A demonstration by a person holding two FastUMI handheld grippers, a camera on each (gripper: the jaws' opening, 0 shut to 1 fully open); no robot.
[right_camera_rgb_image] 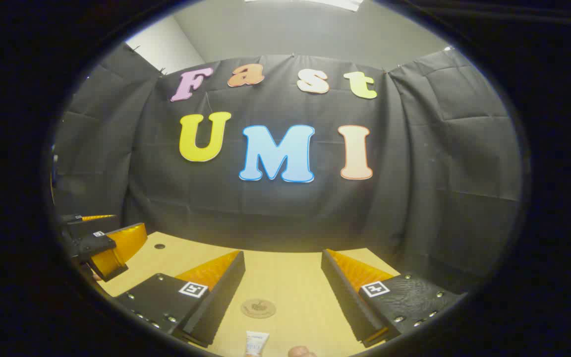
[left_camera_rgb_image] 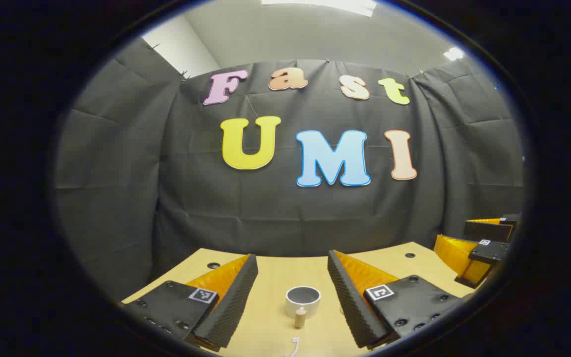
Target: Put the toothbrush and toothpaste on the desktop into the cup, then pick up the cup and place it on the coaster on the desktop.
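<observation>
On the wooden desktop (left_camera_rgb_image: 275, 277), a white cup (left_camera_rgb_image: 303, 300) stands upright and empty. It sits ahead of my left gripper (left_camera_rgb_image: 293, 258), which is open and holds nothing. A small beige cylinder (left_camera_rgb_image: 300, 317) stands just in front of the cup. At the bottom edge lies a thin white and pink piece (left_camera_rgb_image: 294, 347), likely the toothbrush, partly cut off. In the right gripper view, a round brown coaster (right_camera_rgb_image: 258, 308) lies flat ahead of my right gripper (right_camera_rgb_image: 283, 255), also open and empty. The end of the white toothpaste tube (right_camera_rgb_image: 256, 343) lies nearer, at the bottom edge.
The other gripper (left_camera_rgb_image: 479, 248) hovers at the right in the left gripper view, and shows at the left (right_camera_rgb_image: 107, 248) in the right gripper view. Black cloth walls close off the desk's far edge. A rounded beige thing (right_camera_rgb_image: 301, 352) peeks in at the bottom edge.
</observation>
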